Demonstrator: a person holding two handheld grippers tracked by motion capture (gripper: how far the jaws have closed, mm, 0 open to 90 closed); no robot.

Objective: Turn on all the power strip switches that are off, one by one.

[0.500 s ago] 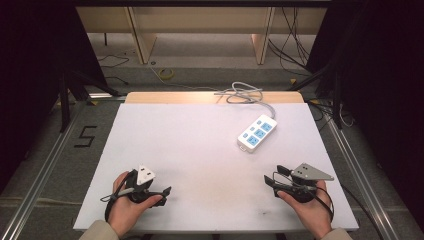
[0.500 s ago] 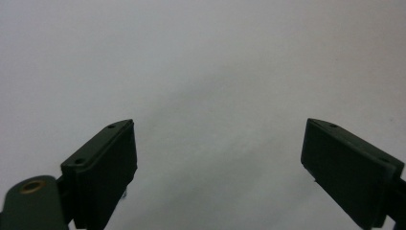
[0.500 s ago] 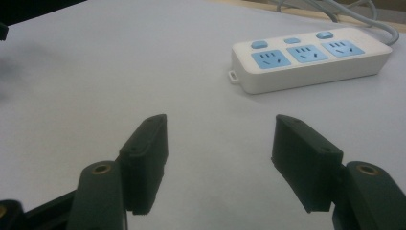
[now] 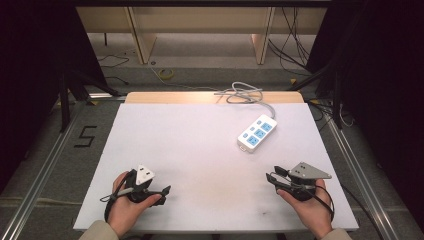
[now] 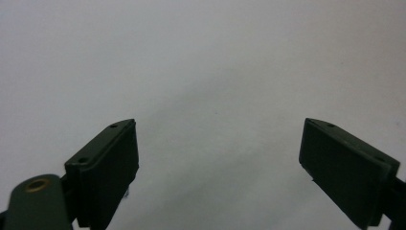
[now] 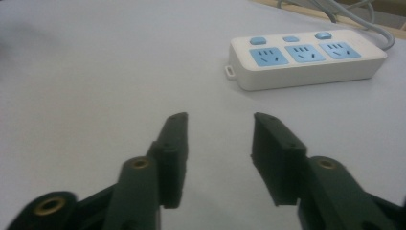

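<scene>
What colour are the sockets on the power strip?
Light blue sockets on the white power strip; right gripper view.

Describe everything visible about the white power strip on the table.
The power strip is a white, plastic-looking bar with three blue sockets in a row, each with a small blue button beside it, and a small tab at its near end. It lies flat, face up, angled on the table, towards the far right. A grey cable leaves its far end and loops at the table's far edge. Nothing is plugged in; neither gripper touches it.
</scene>
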